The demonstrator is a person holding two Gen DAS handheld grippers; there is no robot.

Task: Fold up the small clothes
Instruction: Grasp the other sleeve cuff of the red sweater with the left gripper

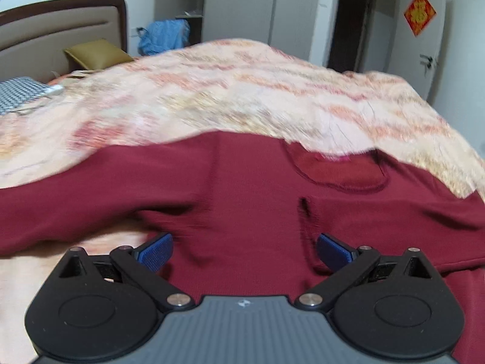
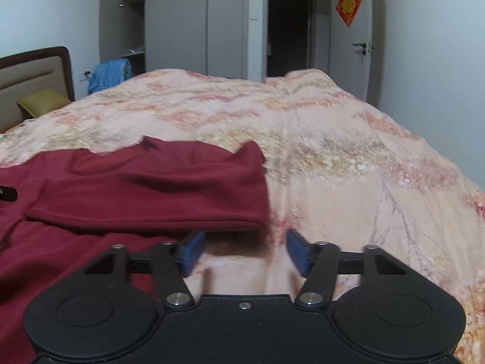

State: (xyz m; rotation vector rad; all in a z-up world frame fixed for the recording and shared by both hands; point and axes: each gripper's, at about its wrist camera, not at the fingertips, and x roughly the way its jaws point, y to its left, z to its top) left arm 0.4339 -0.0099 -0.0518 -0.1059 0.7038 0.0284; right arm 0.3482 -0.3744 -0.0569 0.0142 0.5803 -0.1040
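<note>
maroon knit top (image 1: 248, 188) lies spread on the peach patterned bedspread (image 1: 212, 91), its long axis running left to right across the lower half of my left wrist view. my left claw (image 1: 244, 250) stands wide, with the blue pads (image 1: 156, 251) apart and nothing between them; the body of the garment fills the gap just ahead and under it. the neckline sits in the middle right of that frame, beyond the claw.

in my right wrist view the same top (image 2: 145, 191) lies in the left half, with one sleeve already folded in across the chest, its edge running level just above my right claw (image 2: 245, 251). that claw is also wide and empty, hovering over bare bedspread just beside the folded sleeve's corner, which lies ahead and slightly left of it.

as i judge it, the other sleeve, stretching to the left edge of the left view, is the next fold, and my left claw is the nearer one.
</note>
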